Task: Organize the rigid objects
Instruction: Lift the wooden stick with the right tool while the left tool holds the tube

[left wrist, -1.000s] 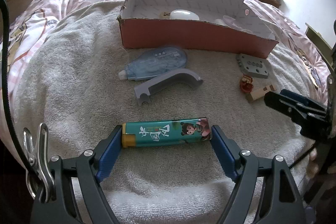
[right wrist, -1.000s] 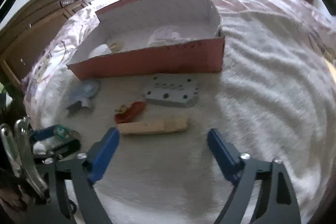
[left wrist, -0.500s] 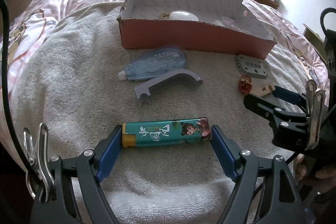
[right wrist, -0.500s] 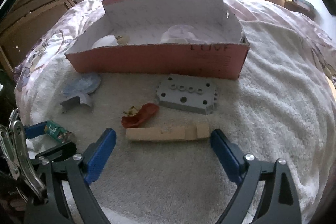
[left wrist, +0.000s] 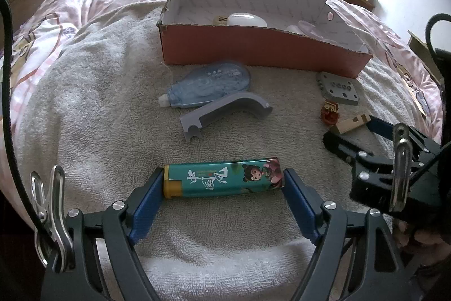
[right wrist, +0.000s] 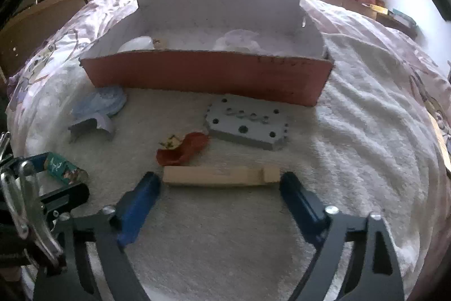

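My left gripper (left wrist: 224, 185): blue pads touching both ends of teal printed lighter with yellow end (left wrist: 222, 181), lighter lying flat on grey towel (left wrist: 98, 103); looks gripped.

My right gripper (right wrist: 220, 186): jaws closing, pale notched wooden block (right wrist: 221, 176) between tips; contact unclear in blur, small gaps seem to remain.

Red crumpled toy piece (right wrist: 183, 148) just behind block. Grey drilled metal plate (right wrist: 248, 126) near red cardboard box (right wrist: 208, 75).
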### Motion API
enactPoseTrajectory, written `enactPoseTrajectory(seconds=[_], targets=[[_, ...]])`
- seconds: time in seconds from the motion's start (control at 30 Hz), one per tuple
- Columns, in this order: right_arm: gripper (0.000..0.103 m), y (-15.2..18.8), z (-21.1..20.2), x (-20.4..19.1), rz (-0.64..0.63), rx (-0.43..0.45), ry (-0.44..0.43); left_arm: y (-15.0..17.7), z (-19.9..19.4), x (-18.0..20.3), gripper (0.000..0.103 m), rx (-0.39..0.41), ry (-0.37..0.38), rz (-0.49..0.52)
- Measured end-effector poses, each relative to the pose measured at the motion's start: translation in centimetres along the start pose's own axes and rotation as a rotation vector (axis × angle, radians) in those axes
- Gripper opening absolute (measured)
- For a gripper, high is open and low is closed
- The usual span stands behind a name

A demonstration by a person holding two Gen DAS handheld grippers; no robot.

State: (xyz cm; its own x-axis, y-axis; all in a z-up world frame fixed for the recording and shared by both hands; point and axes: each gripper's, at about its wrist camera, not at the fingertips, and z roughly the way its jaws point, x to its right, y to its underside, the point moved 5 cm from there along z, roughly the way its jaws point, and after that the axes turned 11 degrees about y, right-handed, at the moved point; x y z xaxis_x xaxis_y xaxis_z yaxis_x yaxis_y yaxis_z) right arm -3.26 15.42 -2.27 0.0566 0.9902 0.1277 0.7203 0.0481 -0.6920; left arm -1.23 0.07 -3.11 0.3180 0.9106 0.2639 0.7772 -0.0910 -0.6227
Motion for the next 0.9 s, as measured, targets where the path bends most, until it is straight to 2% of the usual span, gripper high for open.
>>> enactPoseTrajectory(seconds=[0.03, 0.07, 0.47, 0.9], targets=[[0.081, 0.0, -0.2, 0.1, 0.003, 0.005, 0.003, 0.0, 0.0, 0.0, 0.083, 0.0, -0.001, 0.0], [0.08, 0.0, -0.3, 0.2, 0.004, 0.008, 0.002, 0.0, 0.0, 0.0, 0.083, -0.001, -0.002, -0.001], [0.08, 0.1, -1.8, 1.6, 0.075, 0.019, -0.064, -0.7, -1.9, 1.1, 0.083, 0.031, 0.017, 0.008], [0.08, -1.2, -4.7, 2.6, 0.088, 0.103, -0.104, -3.8, -3.3, 2.2, 0.083, 0.079, 0.02, 0.049]])
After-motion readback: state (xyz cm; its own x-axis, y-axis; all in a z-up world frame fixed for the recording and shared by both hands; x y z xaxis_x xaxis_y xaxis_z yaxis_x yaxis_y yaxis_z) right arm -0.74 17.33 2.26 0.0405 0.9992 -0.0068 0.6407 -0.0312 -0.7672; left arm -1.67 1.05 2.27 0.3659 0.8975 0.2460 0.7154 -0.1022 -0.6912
